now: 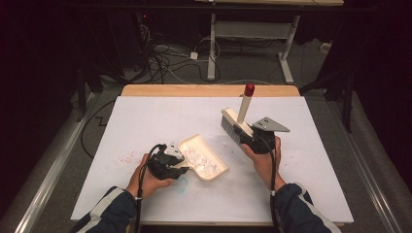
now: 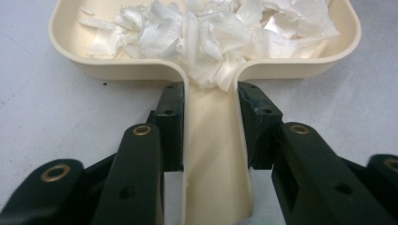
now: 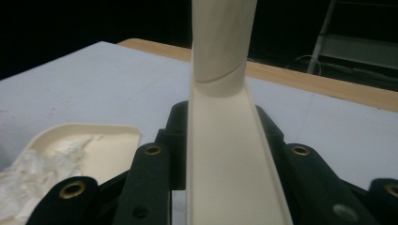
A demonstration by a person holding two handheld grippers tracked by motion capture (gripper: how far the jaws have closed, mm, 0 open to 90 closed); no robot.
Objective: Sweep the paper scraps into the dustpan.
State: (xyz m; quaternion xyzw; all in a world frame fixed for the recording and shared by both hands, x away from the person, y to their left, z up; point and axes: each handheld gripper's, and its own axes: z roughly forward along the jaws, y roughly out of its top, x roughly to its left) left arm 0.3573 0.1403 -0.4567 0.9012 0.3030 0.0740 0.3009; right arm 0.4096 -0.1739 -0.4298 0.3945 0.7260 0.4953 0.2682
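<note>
The left gripper [image 2: 210, 136] has its jaws clamped on the handle of a cream dustpan [image 2: 211, 178] — one black pad presses on each side wall of the channel-shaped handle, just behind the point where the handle widens into the pan. The handle runs straight back between the jaws toward the camera. The pan lies ahead of the jaws and carries a heap of white paper scraps [image 2: 211, 33], some of which spill back into the mouth of the handle.

In the high view the dustpan [image 1: 221, 167] rests on the white counter [image 1: 145, 116] near its middle, with the left gripper [image 1: 167, 162] at its near-left end, held in the left hand [image 1: 145, 182].

The right gripper [image 3: 220, 140] has its jaws clamped on the cream handle of a brush [image 3: 225, 154]; the handle rises up between the pads and narrows into a round shaft above them. In the high view the brush [image 1: 238, 121] is held clear of the counter — bristles pointing left and down, its red-tipped handle end tilted upward, just right of the dustpan and apart from it. A few scraps lie on the counter between pan and brush.

No brand, label or writing can be read on the dustpan, the brush or the grippers.
</note>
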